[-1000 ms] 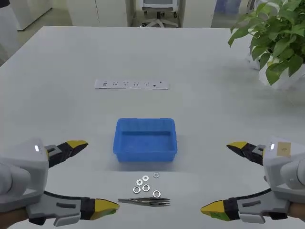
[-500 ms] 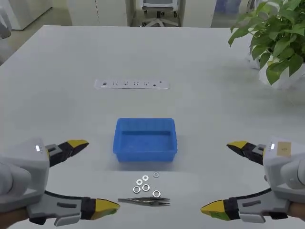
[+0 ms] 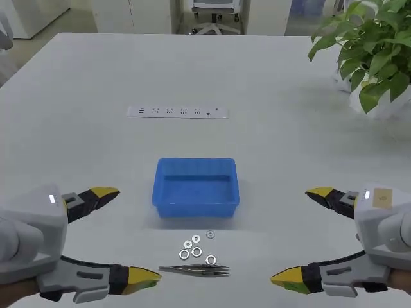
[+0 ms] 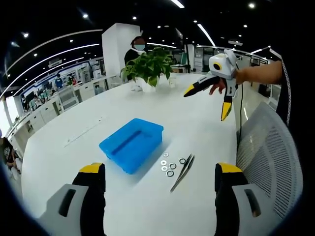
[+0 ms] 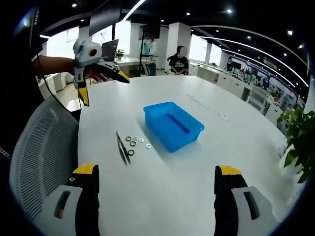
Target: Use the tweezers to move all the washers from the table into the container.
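Several small metal washers (image 3: 196, 248) (image 4: 170, 166) (image 5: 134, 142) lie on the white table just in front of an empty blue container (image 3: 196, 185) (image 4: 132, 143) (image 5: 173, 125). Steel tweezers (image 3: 194, 271) (image 4: 182, 172) (image 5: 121, 147) rest flat on the near side of the washers. My left gripper (image 3: 120, 235) (image 4: 158, 174) hovers open at the near left, well apart from the tweezers. My right gripper (image 3: 302, 236) (image 5: 156, 176) hovers open at the near right, with nothing between its jaws. The left gripper (image 5: 101, 78) and the right gripper (image 4: 210, 93) each appear in the other's view.
A white power strip (image 3: 178, 113) lies beyond the container. A potted plant (image 3: 370, 51) (image 4: 150, 66) stands at the far right table corner. A mesh chair (image 4: 268, 157) (image 5: 39, 157) is at the near table edge, another office chair (image 3: 216, 14) beyond the far edge. People stand in the background.
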